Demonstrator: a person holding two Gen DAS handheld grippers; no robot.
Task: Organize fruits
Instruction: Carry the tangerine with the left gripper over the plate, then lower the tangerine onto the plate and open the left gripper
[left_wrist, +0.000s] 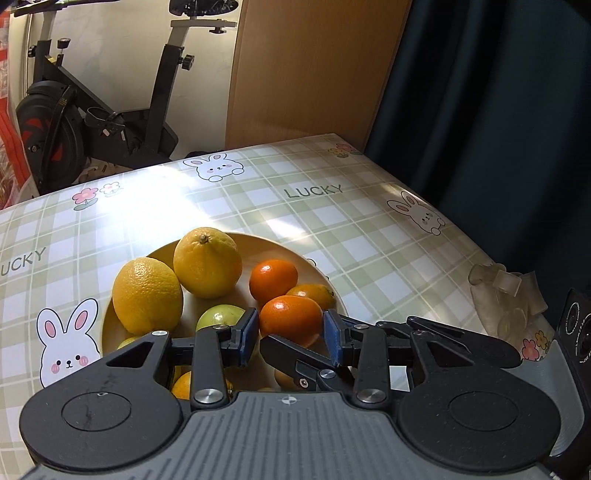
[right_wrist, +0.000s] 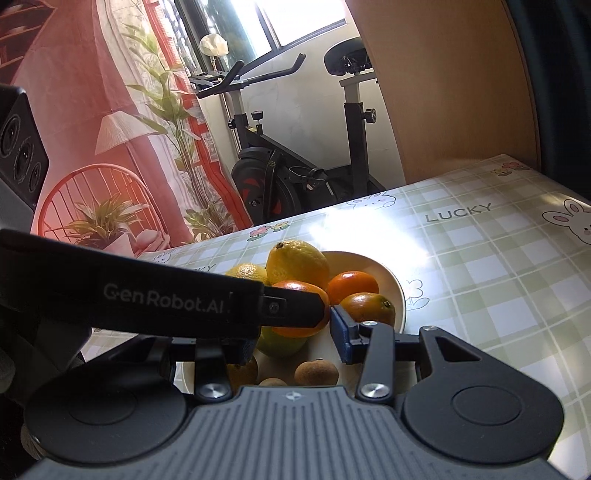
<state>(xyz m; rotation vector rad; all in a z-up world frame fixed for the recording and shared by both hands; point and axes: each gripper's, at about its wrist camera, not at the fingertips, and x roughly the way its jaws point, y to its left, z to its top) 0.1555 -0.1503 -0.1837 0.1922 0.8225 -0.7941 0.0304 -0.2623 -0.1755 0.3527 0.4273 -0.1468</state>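
A glossy orange mandarin (left_wrist: 291, 320) sits pinched between the blue pads of the left gripper (left_wrist: 291, 338), just above a pale round bowl (left_wrist: 280, 248) of fruit on the table (left_wrist: 388, 258). In the right wrist view the same gripper's black casing, lettered "GenRobot.AI", crosses in front of the fruit. The bowl also holds two dimpled yellow lemons (left_wrist: 207, 261), one with its stem end up, two more mandarins (left_wrist: 273, 280), a green fruit (left_wrist: 218, 318) beneath the gripped one, and small brown fruits (right_wrist: 316, 372) near the front rim. The right gripper (right_wrist: 291, 341) hovers at the bowl's near edge with its jaws part-spread; one blue pad shows and nothing can be seen held between them. The table wears a shiny green-and-white checked cloth (left_wrist: 351, 229) printed with cartoon rabbits, small flowers and the word "LUCKY". A clear crumpled plastic item (left_wrist: 506, 299) lies at the table's right corner. An exercise bike (right_wrist: 295, 162) stands beyond.
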